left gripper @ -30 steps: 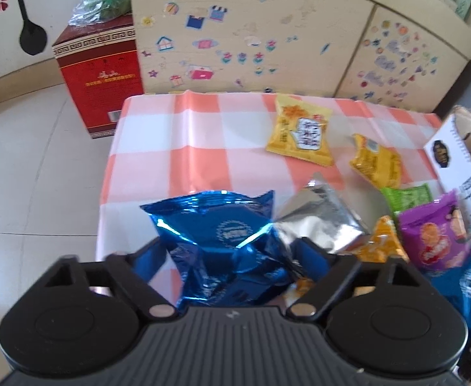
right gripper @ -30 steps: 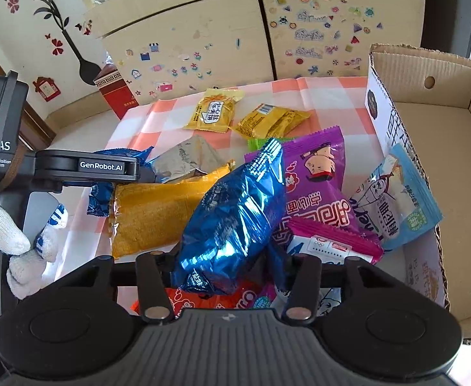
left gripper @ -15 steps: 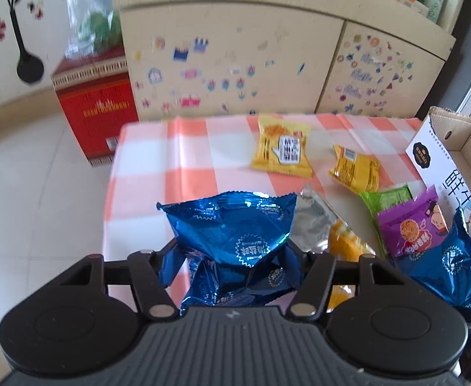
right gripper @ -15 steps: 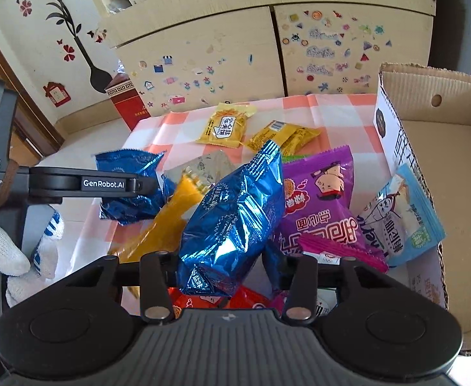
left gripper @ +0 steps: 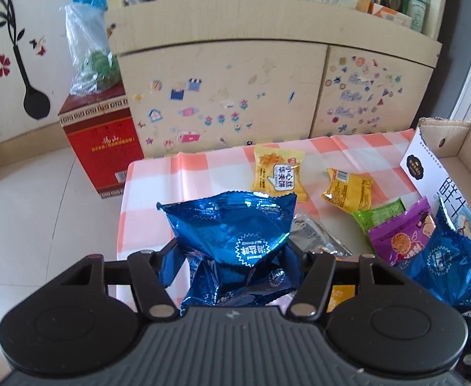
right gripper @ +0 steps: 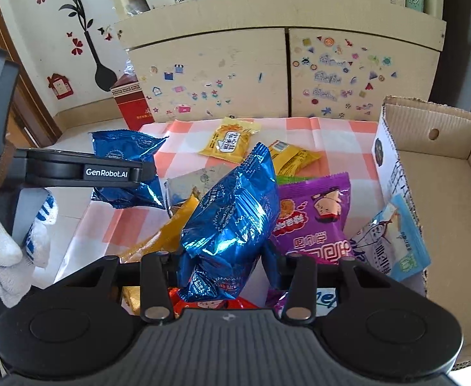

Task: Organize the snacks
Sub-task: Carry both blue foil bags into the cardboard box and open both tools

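Observation:
My left gripper (left gripper: pixel 232 257) is shut on a shiny blue snack bag (left gripper: pixel 232 234) and holds it above the table's left part; it also shows in the right wrist view (right gripper: pixel 122 164). My right gripper (right gripper: pixel 225 260) is shut on a second blue snack bag (right gripper: pixel 235 218), lifted over the snack pile; this bag shows in the left wrist view (left gripper: pixel 444 267). On the checked tablecloth (left gripper: pixel 203 173) lie two yellow packs (left gripper: pixel 278 173) (left gripper: pixel 348 189), a silver pack (left gripper: pixel 315 238), a green pack (left gripper: pixel 380 215) and a purple bag (right gripper: pixel 312 222). An open cardboard box (right gripper: pixel 444 199) stands at the right.
A pale blue pack (right gripper: pixel 393 241) leans on the box's near wall. An orange-yellow bag (right gripper: pixel 164 238) and a red pack (right gripper: pixel 216 305) lie under the right gripper. A red carton (left gripper: pixel 103 148) stands on the floor left of the table. A stickered cabinet (left gripper: pixel 235 96) is behind.
Both grippers have risen with their blue bags, away from the table. The left bag now hangs clear above the cloth; the cabinet top has come into view.

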Demonstrator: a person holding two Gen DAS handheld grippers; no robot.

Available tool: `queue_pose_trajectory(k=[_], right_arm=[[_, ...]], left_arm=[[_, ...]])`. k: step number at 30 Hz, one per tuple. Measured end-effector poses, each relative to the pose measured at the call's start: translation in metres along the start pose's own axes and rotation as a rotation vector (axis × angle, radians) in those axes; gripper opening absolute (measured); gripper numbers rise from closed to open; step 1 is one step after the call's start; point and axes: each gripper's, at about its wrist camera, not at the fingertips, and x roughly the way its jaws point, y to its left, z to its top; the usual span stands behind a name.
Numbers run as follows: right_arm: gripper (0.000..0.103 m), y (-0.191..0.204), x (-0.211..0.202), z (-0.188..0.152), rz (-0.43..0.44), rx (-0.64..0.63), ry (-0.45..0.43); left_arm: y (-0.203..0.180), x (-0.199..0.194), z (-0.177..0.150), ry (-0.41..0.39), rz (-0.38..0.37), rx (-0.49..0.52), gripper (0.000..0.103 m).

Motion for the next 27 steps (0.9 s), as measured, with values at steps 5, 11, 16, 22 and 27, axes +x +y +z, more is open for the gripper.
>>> queue_pose_trajectory(k=[5,11,16,22,27], right_arm=[[0.051,-0.002,-0.007,0.003,-0.029,-0.006,-0.027],[0.051,-0.01,-0.014,0.007,-0.071,0.004,-0.054],[0.051,-0.014,-0.021,0.011,-0.086,0.007,-0.079],[0.051,-0.022,-0.033,0.016,-0.104,0.014,-0.11],[0.051,-0.038,-0.044,0.021,-0.134,0.05,-0.137]], left_arm=[[-0.015,-0.007,0.003,-0.038,-0.009,0.031,0.062],[-0.036,-0.022,0.008,-0.11,-0.022,0.078,0.062],[-0.054,-0.03,0.012,-0.151,-0.049,0.114,0.062],[-0.071,-0.037,0.015,-0.187,-0.081,0.135,0.062],[-0.083,-0.04,0.016,-0.21,-0.104,0.153,0.062]])
